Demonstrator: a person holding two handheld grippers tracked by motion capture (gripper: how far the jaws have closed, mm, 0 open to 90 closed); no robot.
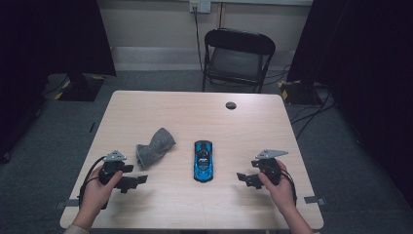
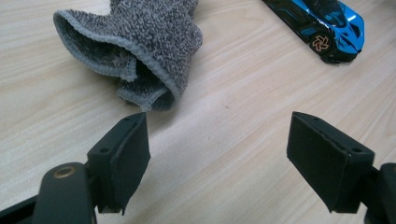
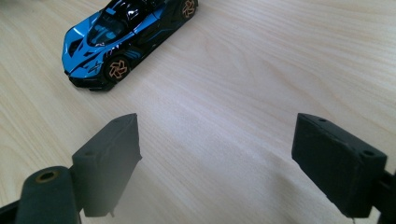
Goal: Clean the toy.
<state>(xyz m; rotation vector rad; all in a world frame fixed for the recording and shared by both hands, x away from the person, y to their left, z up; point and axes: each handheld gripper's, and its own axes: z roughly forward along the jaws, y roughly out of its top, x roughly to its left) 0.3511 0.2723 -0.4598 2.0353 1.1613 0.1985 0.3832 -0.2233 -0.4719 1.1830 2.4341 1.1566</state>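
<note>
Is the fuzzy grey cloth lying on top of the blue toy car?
No, the grey cloth lies on the table beside the blue toy car, with bare wood between them.

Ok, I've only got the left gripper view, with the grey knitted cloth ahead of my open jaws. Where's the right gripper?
Observer: The right gripper is low over the light wooden table, right of the blue toy car and apart from it.
Operator: Is it open?
Observer: Yes, its jaws stand wide apart over bare wood.
Operator: How does the car lie?
Observer: Lengthwise, one end toward the person, just right of the grey knitted cloth, not touching it.
</note>
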